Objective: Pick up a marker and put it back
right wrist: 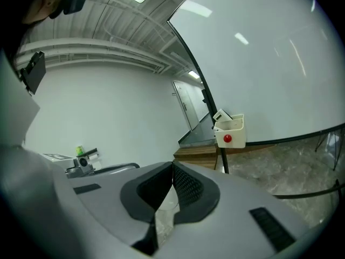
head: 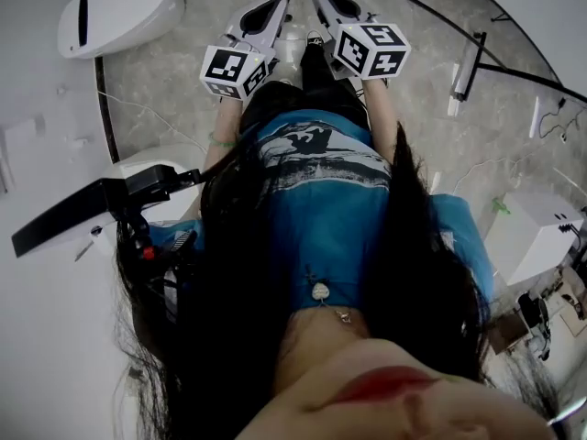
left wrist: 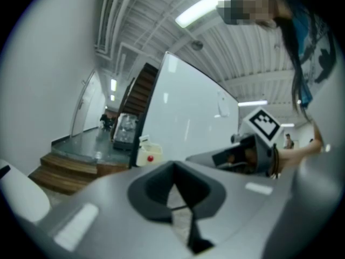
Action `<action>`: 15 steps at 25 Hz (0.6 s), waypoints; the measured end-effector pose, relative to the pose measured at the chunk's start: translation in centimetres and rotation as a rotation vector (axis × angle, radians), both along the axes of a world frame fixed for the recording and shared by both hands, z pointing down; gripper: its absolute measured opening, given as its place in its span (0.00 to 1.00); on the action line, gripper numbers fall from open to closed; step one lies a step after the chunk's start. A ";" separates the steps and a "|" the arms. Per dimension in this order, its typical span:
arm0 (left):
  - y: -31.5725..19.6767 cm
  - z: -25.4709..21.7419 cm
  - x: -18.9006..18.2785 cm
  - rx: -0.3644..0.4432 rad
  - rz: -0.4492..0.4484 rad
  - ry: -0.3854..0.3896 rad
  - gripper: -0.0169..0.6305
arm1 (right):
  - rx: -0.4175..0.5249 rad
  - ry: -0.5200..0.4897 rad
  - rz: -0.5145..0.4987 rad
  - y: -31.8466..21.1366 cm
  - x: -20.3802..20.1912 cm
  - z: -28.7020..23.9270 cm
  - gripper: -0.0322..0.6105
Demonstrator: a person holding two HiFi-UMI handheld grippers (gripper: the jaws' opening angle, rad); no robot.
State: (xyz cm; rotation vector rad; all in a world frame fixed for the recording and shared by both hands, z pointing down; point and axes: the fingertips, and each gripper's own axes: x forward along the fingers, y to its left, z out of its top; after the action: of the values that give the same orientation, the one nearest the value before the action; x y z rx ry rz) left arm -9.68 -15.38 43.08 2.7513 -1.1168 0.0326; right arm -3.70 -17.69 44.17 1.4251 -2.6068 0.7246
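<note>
My left gripper (left wrist: 173, 167) and right gripper (right wrist: 172, 165) are both closed and empty, and no marker shows. I should open one before approaching the white box (right wrist: 230, 131) at the whiteboard's (right wrist: 269, 63) lower corner.

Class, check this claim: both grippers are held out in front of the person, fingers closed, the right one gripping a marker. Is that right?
No. The right gripper holds no marker: the right gripper view shows its fingers closed on nothing. The left gripper is closed too, and both are held out in front.
</note>
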 end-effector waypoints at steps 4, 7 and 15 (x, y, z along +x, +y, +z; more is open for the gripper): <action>3.2 1.7 0.2 -0.027 0.039 0.006 0.03 | -0.045 0.006 0.027 4.0 0.0 2.1 0.07; 4.5 2.0 0.7 -0.036 0.059 0.027 0.03 | -0.067 0.003 0.047 6.1 0.4 2.5 0.07; 5.7 2.5 1.6 -0.060 0.094 0.035 0.03 | -0.098 0.007 0.074 7.3 1.4 2.8 0.07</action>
State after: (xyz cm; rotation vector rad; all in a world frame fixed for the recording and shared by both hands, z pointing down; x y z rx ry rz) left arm -8.06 -9.66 45.58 2.7381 -0.9616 0.0287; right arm -2.26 -10.36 46.99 1.5000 -2.4877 0.8415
